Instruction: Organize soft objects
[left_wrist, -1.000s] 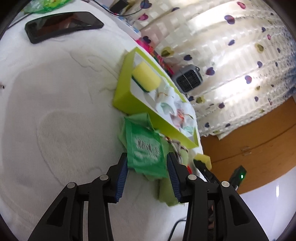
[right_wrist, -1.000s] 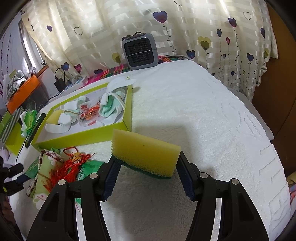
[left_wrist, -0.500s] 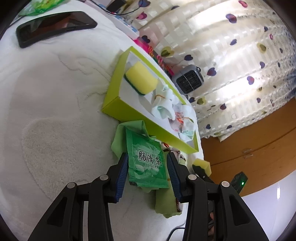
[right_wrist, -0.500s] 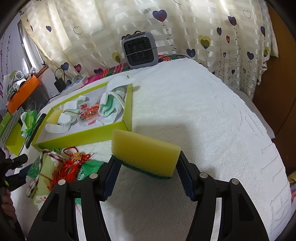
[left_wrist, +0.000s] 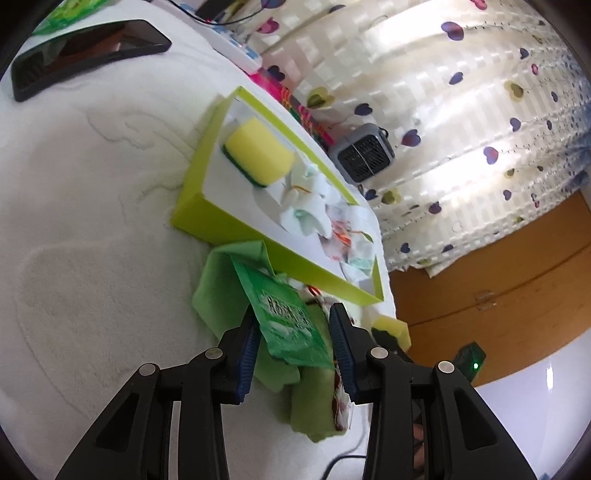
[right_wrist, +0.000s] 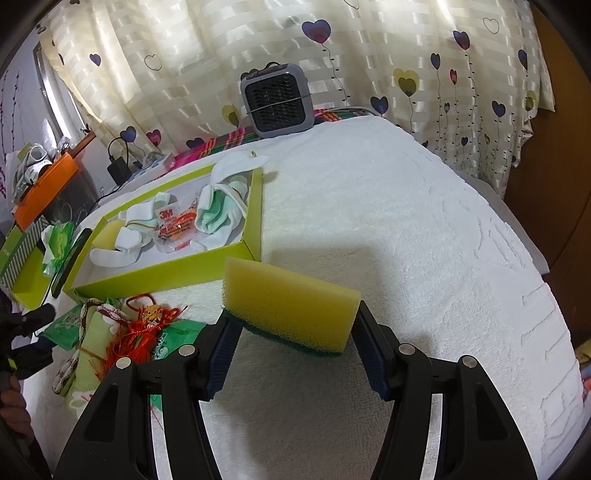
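My left gripper (left_wrist: 293, 334) is shut on a green packet (left_wrist: 288, 317) and holds it tilted above a light green cloth (left_wrist: 225, 288), just in front of the lime green tray (left_wrist: 225, 225). The tray holds a yellow sponge (left_wrist: 258, 153), white socks (left_wrist: 306, 210) and a 3M packet. My right gripper (right_wrist: 293, 349) is shut on a second yellow sponge (right_wrist: 288, 306) with a green underside, above the white towel. The tray (right_wrist: 166, 273) lies to its left in the right wrist view, and the left gripper (right_wrist: 27, 332) shows at the left edge.
A red tasselled ornament (right_wrist: 144, 328) and a patterned cloth (right_wrist: 85, 343) lie in front of the tray. A black phone (left_wrist: 85, 51) lies at the far left. A grey fan (right_wrist: 277, 99) stands at the back by the curtain. White towel (right_wrist: 406, 258) covers the table.
My left gripper has lifted the green packet and tilted it while moving closer to the tray. My right gripper holds the sponge almost still.
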